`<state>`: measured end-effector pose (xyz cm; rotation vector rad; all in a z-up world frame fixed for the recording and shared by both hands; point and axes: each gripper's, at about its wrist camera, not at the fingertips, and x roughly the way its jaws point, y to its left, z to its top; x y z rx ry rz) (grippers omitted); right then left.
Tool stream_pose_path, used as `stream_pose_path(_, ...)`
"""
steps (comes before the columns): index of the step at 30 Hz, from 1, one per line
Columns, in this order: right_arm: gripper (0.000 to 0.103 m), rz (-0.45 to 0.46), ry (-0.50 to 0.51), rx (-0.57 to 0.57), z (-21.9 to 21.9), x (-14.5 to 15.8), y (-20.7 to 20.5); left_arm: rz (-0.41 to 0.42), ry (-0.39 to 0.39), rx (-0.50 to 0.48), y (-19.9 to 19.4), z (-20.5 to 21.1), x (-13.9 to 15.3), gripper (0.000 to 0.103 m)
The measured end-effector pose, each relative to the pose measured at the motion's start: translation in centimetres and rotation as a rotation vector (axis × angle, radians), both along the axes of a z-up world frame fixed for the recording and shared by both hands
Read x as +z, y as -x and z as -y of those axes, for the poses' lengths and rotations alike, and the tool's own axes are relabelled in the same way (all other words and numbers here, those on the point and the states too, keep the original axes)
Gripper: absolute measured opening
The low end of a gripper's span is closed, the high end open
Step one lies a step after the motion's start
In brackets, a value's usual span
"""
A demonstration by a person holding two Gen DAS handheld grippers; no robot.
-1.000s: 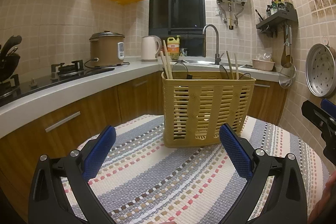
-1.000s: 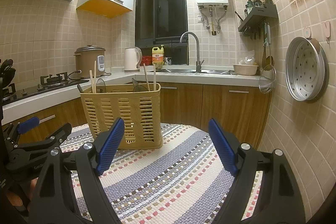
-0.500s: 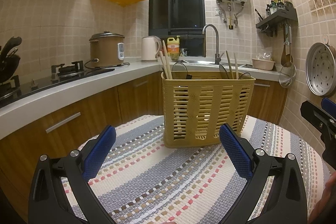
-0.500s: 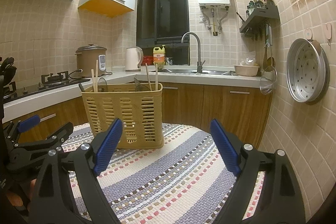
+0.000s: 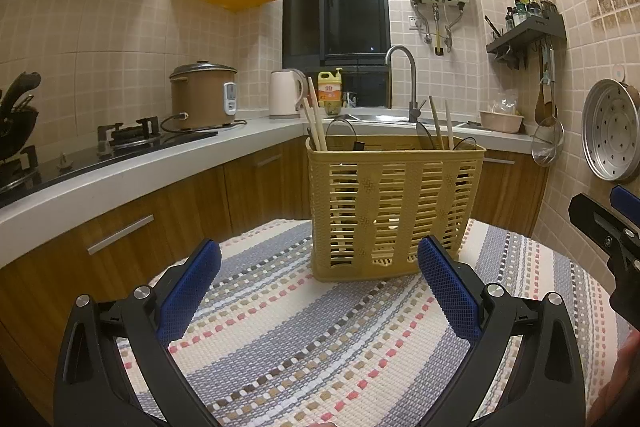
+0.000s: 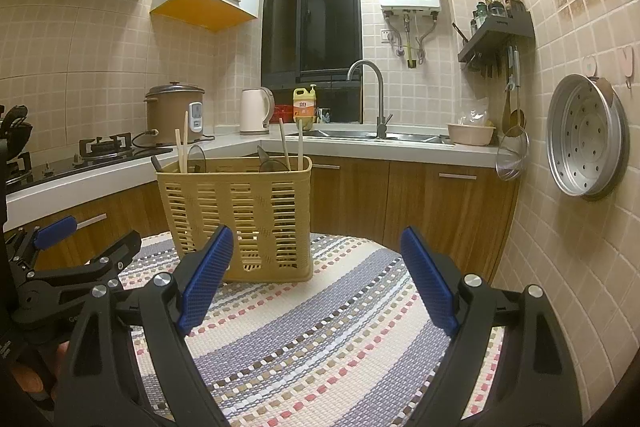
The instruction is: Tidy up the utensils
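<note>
Tiled kitchen walls and a wooden counter run behind the round desk (image 5: 320,347), which wears a striped woven cloth (image 6: 320,347); on it stands the yellow slotted basket (image 5: 394,211), upright, with chopsticks (image 5: 316,121) and dark utensils (image 5: 424,137) poking above its rim. I have my left tongs (image 5: 318,279) spread wide and empty just short of the basket; my right tongs (image 6: 316,271) are likewise wide with nothing between them, the basket ahead and to their left.

I see a tan slotted plastic utensil basket (image 5: 394,211) on a round woven mat (image 5: 320,339) striped grey and cream with pink and brown dashes.
</note>
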<state>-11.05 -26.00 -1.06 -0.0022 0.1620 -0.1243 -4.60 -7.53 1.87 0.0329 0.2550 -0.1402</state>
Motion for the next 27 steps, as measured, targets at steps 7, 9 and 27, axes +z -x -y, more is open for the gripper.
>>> stream_pose_path(7, 0.081, -0.003, 0.013, 0.008, -0.1, -0.1, -0.2, 0.004, -0.003, 0.001, 0.0, 0.0, 0.0, 0.095)
stream_pose_path(9, 0.081, -0.003, 0.008, 0.008, 0.0, -0.1, -0.2, 0.002, -0.004, 0.0, 0.0, 0.0, 0.0, 0.095)
stream_pose_path(27, 0.081, -0.009, -0.027, 0.017, 0.6, -0.1, -0.1, -0.02, -0.001, 0.0, -0.8, -0.1, -0.8, 0.095)
